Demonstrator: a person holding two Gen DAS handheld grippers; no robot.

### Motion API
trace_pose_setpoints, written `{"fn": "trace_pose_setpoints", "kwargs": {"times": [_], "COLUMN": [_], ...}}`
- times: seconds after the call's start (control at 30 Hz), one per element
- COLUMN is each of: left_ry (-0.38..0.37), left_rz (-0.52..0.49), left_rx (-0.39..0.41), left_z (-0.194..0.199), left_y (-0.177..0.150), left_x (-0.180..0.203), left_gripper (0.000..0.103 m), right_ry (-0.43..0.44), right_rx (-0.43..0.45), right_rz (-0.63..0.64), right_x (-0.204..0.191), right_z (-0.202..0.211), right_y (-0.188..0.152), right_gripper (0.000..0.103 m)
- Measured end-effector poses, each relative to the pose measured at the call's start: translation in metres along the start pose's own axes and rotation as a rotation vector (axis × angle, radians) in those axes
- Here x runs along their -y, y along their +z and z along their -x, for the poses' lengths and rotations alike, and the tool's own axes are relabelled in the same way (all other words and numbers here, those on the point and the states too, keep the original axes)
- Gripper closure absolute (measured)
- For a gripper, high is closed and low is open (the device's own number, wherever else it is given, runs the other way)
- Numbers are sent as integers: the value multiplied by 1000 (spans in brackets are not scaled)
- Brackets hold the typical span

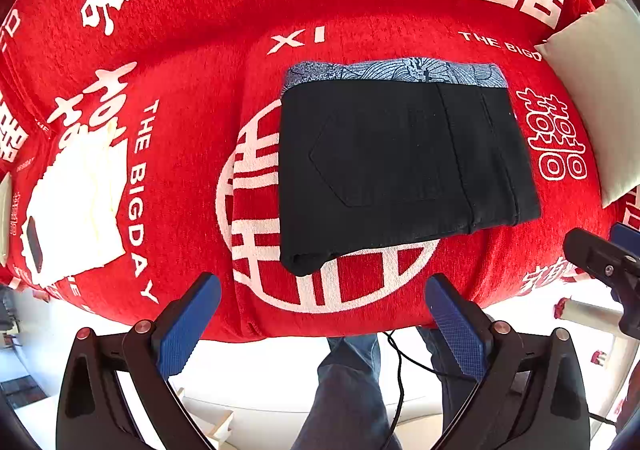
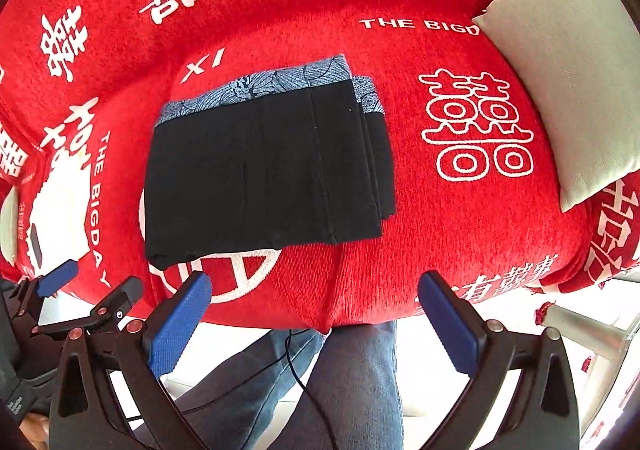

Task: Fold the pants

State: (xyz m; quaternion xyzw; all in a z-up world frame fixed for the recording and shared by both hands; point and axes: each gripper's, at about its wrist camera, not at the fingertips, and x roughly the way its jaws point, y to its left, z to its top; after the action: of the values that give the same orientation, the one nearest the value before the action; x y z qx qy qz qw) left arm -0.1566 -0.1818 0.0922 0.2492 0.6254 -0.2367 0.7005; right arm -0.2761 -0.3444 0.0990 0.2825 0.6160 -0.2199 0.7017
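Left wrist view: black pants (image 1: 400, 169) lie folded at twelve o'clock on the red blanket (image 1: 192, 49); left gripper (image 1: 322, 324) and right gripper (image 2: 314, 320) gape empty. Folding looks finished; next, just withdraw.

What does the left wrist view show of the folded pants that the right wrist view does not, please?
Only the left wrist view shows the stitched back pocket on the pants. Only the right wrist view shows the stepped layers at the pants' right edge, and nearly the whole pillow. Both show the pants folded on the red blanket, patterned lining along the far edge, the white garment at left, and each gripper, left gripper and right gripper, open and empty.
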Motion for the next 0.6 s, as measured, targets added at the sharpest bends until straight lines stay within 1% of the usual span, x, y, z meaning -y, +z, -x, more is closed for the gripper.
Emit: {"fn": "trace_pose_setpoints", "kwargs": {"times": [0.13, 0.6], "left_ry": [-11, -6], "left_rz": [14, -1], "left_rx": [-3, 3], "left_z": [2, 6], "left_y": [0, 0], "left_x": [-1, 1], "left_gripper": [1, 1], "right_ry": [5, 3], "right_rx": [-10, -14], "right_rz": [-4, 2], "right_x": [0, -2], "right_z": [0, 2], "right_y": [0, 3], "right_gripper": [0, 0]}}
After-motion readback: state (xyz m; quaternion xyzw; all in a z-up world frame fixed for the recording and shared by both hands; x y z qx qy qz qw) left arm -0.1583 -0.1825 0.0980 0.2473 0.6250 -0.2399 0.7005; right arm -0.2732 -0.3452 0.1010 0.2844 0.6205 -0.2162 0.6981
